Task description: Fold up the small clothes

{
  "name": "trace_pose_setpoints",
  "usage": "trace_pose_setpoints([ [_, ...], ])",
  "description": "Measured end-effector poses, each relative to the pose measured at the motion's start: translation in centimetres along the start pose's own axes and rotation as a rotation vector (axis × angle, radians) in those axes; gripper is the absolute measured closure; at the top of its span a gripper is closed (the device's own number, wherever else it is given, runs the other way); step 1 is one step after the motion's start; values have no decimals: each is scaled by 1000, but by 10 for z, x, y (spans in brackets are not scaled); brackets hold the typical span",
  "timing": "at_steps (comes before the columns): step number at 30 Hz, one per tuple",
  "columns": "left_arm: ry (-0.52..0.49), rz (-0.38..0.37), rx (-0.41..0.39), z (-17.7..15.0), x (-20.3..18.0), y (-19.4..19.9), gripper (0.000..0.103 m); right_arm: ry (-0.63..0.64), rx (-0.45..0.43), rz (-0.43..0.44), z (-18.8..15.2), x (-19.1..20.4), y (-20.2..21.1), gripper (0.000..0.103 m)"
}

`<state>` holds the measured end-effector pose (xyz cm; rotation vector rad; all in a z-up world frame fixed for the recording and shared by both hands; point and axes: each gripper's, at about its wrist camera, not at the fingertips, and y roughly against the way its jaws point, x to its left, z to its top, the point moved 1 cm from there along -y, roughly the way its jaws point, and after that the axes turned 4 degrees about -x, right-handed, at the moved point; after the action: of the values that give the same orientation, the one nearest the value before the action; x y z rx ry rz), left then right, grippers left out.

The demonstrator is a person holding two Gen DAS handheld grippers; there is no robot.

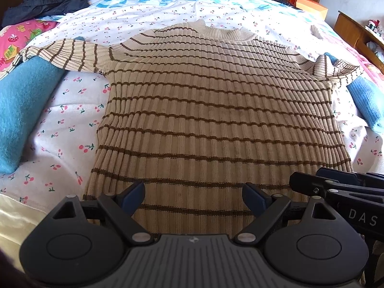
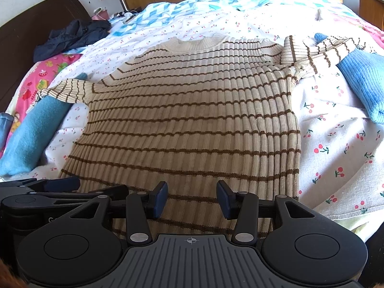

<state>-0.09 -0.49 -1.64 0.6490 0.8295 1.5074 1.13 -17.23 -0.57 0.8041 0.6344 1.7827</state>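
A beige ribbed sweater with brown stripes (image 1: 211,110) lies flat on the bed, collar far, hem near, both sleeves spread out sideways; it also shows in the right wrist view (image 2: 192,110). My left gripper (image 1: 193,199) is open and empty, just above the hem at its left half. My right gripper (image 2: 192,199) is open and empty above the hem at its right half. The right gripper's body shows in the left wrist view (image 1: 336,192), close beside the left one.
The cherry-print sheet (image 1: 72,120) covers the bed. Blue knit garments lie under each sleeve end, at the left (image 1: 21,110) and at the right (image 2: 360,81). A dark jacket (image 1: 48,2) lies at the far left. A wooden cabinet (image 1: 355,31) stands at the right.
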Motion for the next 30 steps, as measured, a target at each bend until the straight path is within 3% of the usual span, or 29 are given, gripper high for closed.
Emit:
trace_pose_setpoints([
  [30,-5,7,17,-3,-1,-3,10,-5,18,-3,-2,-1,-3,58],
])
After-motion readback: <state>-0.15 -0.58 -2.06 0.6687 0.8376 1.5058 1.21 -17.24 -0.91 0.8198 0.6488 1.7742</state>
